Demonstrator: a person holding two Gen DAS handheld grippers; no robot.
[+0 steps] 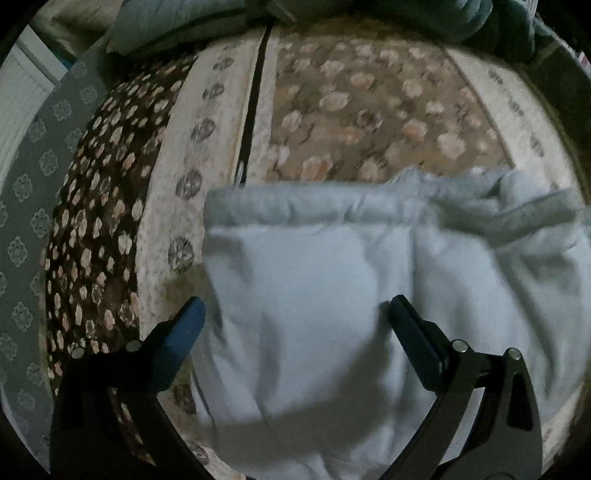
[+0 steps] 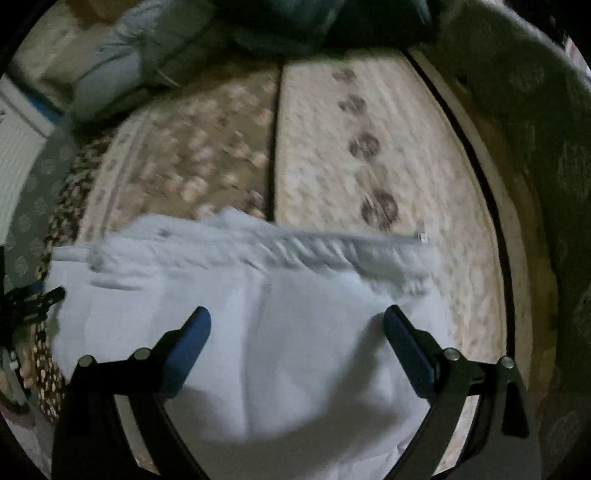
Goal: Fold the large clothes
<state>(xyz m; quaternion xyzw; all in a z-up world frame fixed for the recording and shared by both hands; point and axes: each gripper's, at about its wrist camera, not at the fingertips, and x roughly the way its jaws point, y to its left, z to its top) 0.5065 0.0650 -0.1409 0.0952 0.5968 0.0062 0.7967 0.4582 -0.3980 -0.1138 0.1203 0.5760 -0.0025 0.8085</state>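
Left wrist view, at 6 o'clock: your left gripper has its jaws spread wide and holds nothing, the fingers straddling pale cloth.
Garment: the light blue garment lies on the patterned carpet, filling the lower half from 6 up past centre.
Gathered band: the ruched edge runs across the middle, bunching toward 3 o'clock.
Far end, 12 o'clock: the grey pillows sit well apart from the cloth.

Right wrist view, at 6 o'clock: your right gripper is wide apart too, empty, poised over the same garment.
Band: the ruched edge slants toward 3 o'clock, motion-blurred.
Carpet: the cream border shows bare from centre to 1 o'clock.

Progress: looks early or mid-fold to me; the cloth is laid fairly flat, yet rumpled at the band.
Left to do: you seem to need a fresh pinch and at least one more fold; how many layers are already stacked, I cannot tell.
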